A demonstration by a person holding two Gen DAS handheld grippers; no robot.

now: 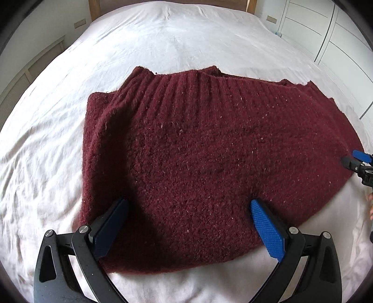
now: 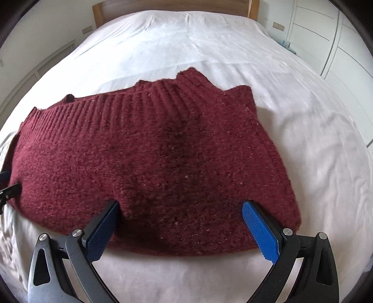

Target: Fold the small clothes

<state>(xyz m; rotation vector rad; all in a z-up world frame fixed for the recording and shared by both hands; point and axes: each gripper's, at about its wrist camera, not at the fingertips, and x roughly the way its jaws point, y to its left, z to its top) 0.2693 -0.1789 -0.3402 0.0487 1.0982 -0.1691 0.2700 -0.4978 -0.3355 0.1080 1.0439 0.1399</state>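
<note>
A dark red knitted sweater [image 1: 198, 151] lies folded flat on the white bed, ribbed band at its far edge. It also shows in the right wrist view [image 2: 151, 158]. My left gripper [image 1: 190, 207] is open and empty, its blue pads spread over the sweater's near left part. My right gripper [image 2: 180, 208] is open and empty over the sweater's near right part. The right gripper also shows at the right edge of the left wrist view [image 1: 359, 163]. The left gripper shows at the left edge of the right wrist view [image 2: 7, 186].
The white bed sheet [image 1: 174, 42] is wrinkled around the sweater. A wooden headboard [image 2: 172, 5] stands at the far end. White wardrobe doors [image 1: 326, 30] line the right side. Wall panels [image 1: 30, 70] run along the left.
</note>
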